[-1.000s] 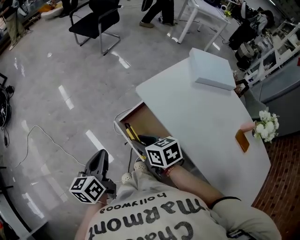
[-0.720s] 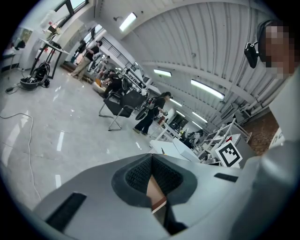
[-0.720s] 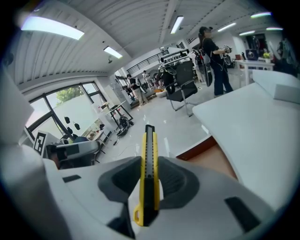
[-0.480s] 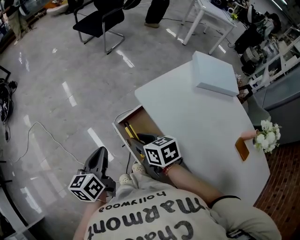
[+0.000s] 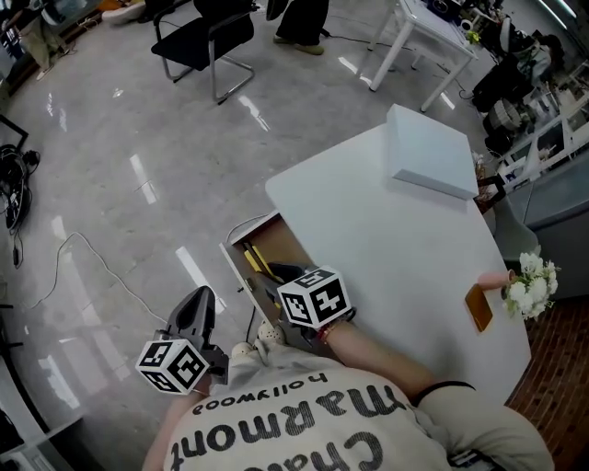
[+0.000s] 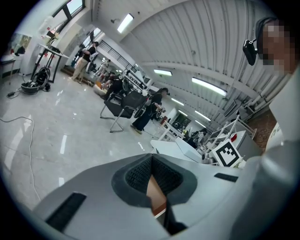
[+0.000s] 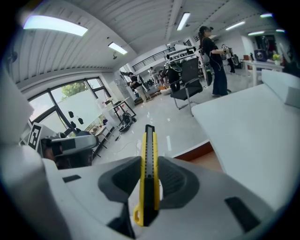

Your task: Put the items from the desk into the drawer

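My right gripper (image 7: pixel 149 185) is shut on a yellow utility knife (image 7: pixel 149 164), which stands upright between the pads and sticks out past the fingertips. In the head view this gripper (image 5: pixel 269 276) holds the knife (image 5: pixel 259 261) over the open wooden drawer (image 5: pixel 287 237) at the white desk's (image 5: pixel 386 239) left end. My left gripper (image 5: pixel 193 317) hangs over the floor left of the drawer. Its jaws meet at the tips in the left gripper view (image 6: pixel 152 174), with nothing held. A small orange-brown item (image 5: pixel 478 307) lies near the desk's right end.
A flat white box (image 5: pixel 431 153) lies at the desk's far end and white flowers (image 5: pixel 528 285) stand at its right edge. On the grey floor are a black chair (image 5: pixel 204 37), a white table (image 5: pixel 419 23) and a loose cable (image 5: pixel 83 253). People stand further back.
The right gripper, still shut on the knife, has edged slightly left and down over the drawer. The left gripper has drifted a little over the floor. Neither grip has changed.
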`<state>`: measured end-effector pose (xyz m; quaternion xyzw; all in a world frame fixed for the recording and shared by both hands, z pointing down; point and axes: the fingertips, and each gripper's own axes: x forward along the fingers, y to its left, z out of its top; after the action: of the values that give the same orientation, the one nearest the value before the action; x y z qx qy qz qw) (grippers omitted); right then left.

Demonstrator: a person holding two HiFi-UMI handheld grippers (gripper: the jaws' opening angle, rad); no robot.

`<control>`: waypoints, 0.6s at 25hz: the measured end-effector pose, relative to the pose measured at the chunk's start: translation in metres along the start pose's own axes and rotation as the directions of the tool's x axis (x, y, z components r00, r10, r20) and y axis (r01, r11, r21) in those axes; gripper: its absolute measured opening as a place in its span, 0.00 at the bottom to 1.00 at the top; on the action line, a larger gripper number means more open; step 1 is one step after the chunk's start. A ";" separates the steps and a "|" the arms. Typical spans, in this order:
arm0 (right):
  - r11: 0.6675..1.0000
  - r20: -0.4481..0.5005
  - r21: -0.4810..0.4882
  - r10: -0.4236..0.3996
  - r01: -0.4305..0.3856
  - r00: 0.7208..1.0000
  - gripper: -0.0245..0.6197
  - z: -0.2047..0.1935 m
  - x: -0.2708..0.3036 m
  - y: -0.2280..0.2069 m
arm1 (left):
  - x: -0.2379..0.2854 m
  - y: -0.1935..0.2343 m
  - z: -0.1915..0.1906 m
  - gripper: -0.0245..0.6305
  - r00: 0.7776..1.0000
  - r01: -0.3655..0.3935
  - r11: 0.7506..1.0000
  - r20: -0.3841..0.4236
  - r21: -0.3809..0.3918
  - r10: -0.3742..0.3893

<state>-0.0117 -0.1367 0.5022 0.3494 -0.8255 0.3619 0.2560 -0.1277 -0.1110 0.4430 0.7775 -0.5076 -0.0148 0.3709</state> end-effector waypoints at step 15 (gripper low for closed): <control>0.991 -0.146 0.120 -0.032 0.050 0.989 0.22 -0.071 0.056 -0.035 | 0.032 0.047 -0.056 0.04 0.989 -0.018 0.998 -0.147 -0.066 0.008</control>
<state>-0.0078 -0.1203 0.5976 0.3544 -0.7736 0.4313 0.2999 -0.1261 -0.1150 0.5222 0.7603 -0.4832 0.0277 0.4334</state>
